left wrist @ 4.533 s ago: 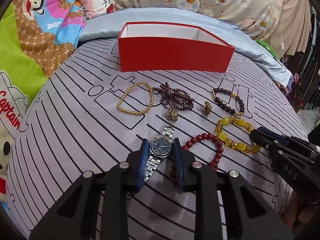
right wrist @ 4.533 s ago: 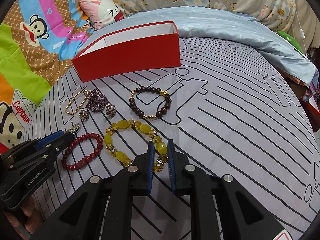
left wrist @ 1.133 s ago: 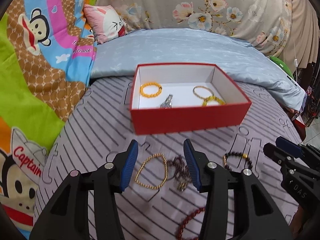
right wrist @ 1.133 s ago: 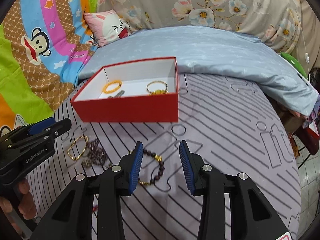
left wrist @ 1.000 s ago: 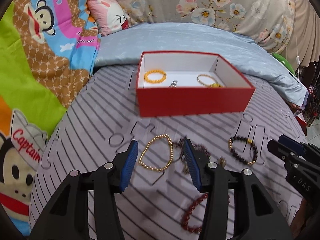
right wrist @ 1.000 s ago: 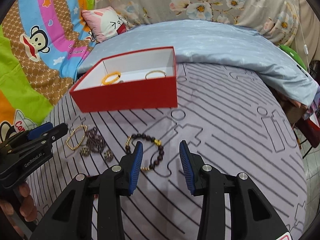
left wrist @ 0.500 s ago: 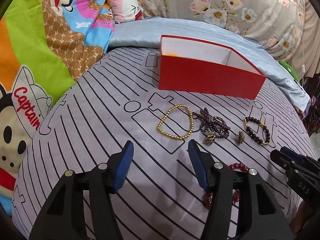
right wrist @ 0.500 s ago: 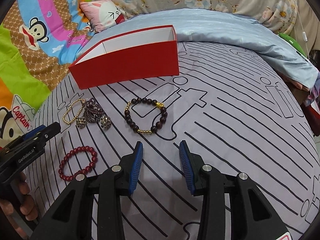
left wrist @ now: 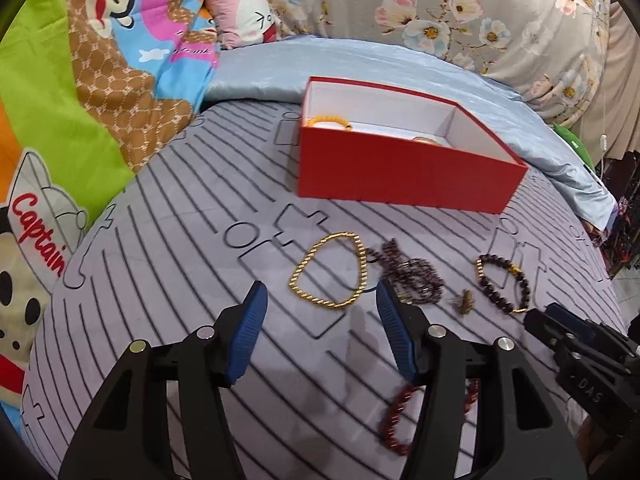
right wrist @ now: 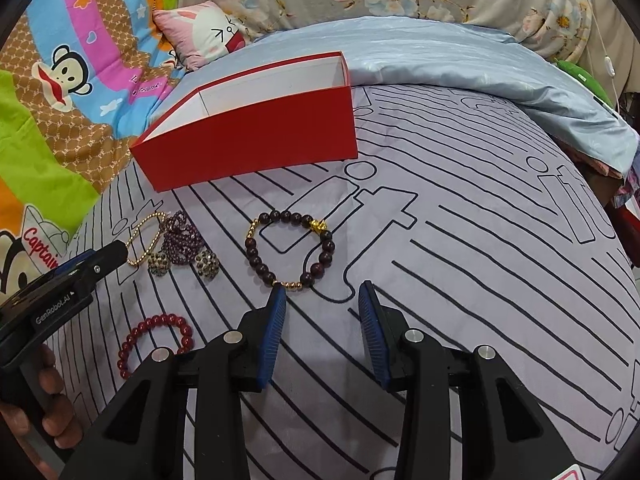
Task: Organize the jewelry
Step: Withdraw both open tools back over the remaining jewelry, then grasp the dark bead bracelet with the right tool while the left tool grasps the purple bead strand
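Observation:
A red box with a white inside stands on the grey striped bedspread; an orange bracelet shows inside it. The box also shows in the right wrist view. In front of it lie a gold chain bracelet, a purple bead tangle, a small brown earring, a dark bead bracelet and a red bead bracelet. My left gripper is open and empty just short of the gold chain. My right gripper is open and empty just short of the dark bead bracelet.
Two earrings and the red bead bracelet lie left of my right gripper. A blue quilt and a pink pillow lie behind the box. A cartoon blanket covers the left side. The bed edge drops off at the right.
Both grippers have moved forward toward the jewelry. The gold chain now sits between the left jaws' tips, and the dark bead bracelet lies just ahead of the right jaws.

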The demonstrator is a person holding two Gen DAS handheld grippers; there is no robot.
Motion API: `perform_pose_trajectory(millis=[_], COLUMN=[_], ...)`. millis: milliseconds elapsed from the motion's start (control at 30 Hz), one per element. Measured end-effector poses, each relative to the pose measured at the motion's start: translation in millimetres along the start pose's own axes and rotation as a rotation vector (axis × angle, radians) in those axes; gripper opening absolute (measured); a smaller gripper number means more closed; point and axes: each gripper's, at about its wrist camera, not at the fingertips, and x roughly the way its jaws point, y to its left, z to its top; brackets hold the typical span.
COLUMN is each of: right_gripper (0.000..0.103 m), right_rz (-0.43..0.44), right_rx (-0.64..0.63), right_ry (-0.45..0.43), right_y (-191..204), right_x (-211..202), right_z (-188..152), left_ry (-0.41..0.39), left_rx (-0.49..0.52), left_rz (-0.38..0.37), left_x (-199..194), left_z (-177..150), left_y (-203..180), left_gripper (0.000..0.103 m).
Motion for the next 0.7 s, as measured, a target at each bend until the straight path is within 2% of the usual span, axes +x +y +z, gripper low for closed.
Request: perform_pose_trajectory(millis=[133,233,567,600,633,700], right_gripper=[0.038,0.038,0.034,0.03,0.02,0.008], right_rz=[0.003,-0.001,-0.025,-0.032,-0.04,-0.056], right_rx=[0.008,0.004,-0.015,-0.019,-0.022,-0.027], right_ry=[-0.004,-0.006,0.01,0.01,0.01,0.014], right_y=[-0.3,0.8,5.0,5.6,5.8,5.7], right_x=[3.8,7.7,25.2,25.1,25.1,25.1], right_z=[5.9,10.6,26.4,26.4,26.3,25.8], left_ry=[-0.006,-0.005,0.028,0.029,0.03,0.032], left_rx=[0.015,0.03,-0.013,-0.011,-0.01,-0.004], left_rz=[-0.025,-0.011,-0.037,-0.039,-0.04,-0.039], left_x=[4.1,8.5,15.8,16.0,16.3,16.9], left_z=[5.1,3.4,-0.3,-0.2,-0.1,0.2], left_y=[-15.8,-22.5,-13.2,-13.7,-14.6,-16.7], left_gripper=[0.054,0.054,0.054,0.054,0.054,0.054])
